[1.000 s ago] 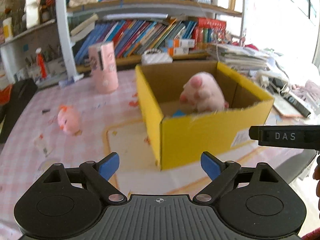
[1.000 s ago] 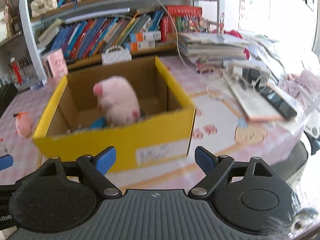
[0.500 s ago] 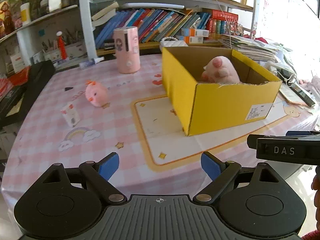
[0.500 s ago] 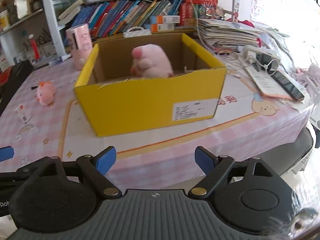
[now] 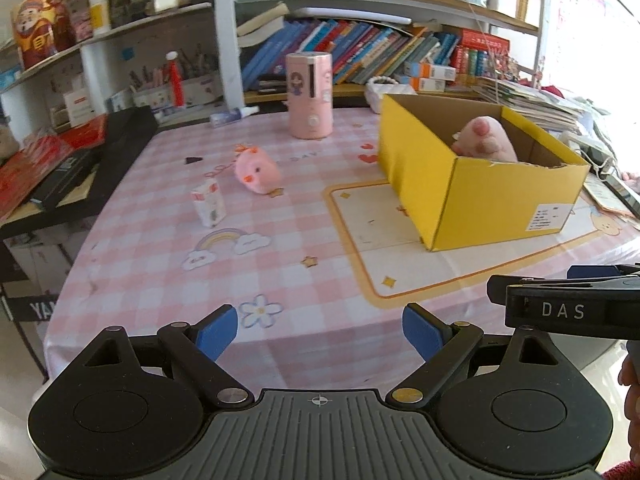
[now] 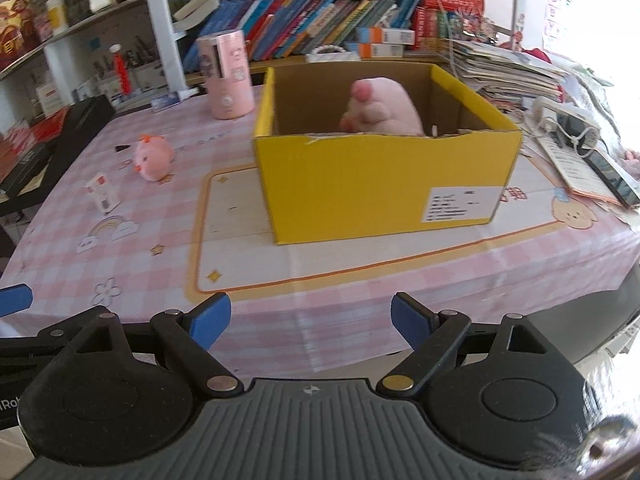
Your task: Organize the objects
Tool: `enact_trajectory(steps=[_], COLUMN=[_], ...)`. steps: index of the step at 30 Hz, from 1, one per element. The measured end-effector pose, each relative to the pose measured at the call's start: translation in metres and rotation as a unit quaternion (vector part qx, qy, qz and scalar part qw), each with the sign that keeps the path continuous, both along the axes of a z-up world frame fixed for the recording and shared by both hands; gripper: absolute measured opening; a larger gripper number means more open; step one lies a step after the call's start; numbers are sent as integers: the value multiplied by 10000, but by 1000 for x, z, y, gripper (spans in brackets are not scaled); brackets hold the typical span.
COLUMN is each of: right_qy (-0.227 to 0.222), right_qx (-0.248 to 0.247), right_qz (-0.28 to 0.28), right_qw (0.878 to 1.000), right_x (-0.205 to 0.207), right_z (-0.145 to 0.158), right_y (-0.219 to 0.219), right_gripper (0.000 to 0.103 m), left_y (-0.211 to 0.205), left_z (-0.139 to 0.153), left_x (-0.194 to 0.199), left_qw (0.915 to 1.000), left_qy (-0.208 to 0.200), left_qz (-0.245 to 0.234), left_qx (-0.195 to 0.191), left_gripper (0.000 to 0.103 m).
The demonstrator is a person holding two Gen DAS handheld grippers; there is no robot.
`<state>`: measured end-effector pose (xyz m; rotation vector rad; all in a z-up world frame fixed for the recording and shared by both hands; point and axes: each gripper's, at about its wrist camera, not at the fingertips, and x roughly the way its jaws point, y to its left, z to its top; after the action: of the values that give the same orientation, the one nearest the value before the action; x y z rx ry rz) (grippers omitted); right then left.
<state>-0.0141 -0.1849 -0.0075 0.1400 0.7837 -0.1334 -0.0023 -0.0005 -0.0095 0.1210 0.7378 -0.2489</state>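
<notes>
A yellow cardboard box (image 5: 496, 204) (image 6: 360, 188) stands open-topped on the pink checked tablecloth (image 5: 168, 240). A big pink plush (image 5: 486, 144) (image 6: 380, 108) lies inside it. Left of the box sit a small pink chick plush (image 5: 258, 170) (image 6: 154, 156), a small white carton (image 5: 209, 202) (image 6: 102, 196) and a tall pink canister (image 5: 309, 96) (image 6: 229, 74). My left gripper (image 5: 320, 330) hangs open and empty over the table's near edge. My right gripper (image 6: 310, 322) is empty, its jaws opening, in front of the box.
Bookshelves (image 5: 360, 56) crowd the far side. Black folders (image 5: 80, 168) lie at the table's left edge. Stacked papers (image 6: 512, 72), a power strip (image 6: 568, 120) and a remote sit right of the box. The right gripper's arm (image 5: 568, 310) shows at the left view's right side.
Both grippers have pulled back from the box toward the near table edge. More tablecloth and the left-hand objects have come into view. Nothing was picked up.
</notes>
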Motion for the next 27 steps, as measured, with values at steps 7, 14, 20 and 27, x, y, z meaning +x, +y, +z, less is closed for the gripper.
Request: enact_trajectory(steps=[7,14,20,27], right_qy=[-58,-128,-186,-231], right_qx=[-5,-37,-98,-163], right_qz=[228,434,582,779], right_qw=[9997,9990,9981,9966], right_x=[0,2,5,10], right_z=[2,4,6,10], right_y=[24,48,68,87], right_gripper=[88,88,88,88], left_y=[24,50,67,83], left_z=[1,3,3,4], left_x=[-7,-10,-10,-9], left_qw=[9998,9990,9983,9972], left_qy=[-51,-115,-155,-179], left_qz=[204,433,550,697], left_qx=[-8,-48,-101,-179], left_gripper=[92,92,92,92])
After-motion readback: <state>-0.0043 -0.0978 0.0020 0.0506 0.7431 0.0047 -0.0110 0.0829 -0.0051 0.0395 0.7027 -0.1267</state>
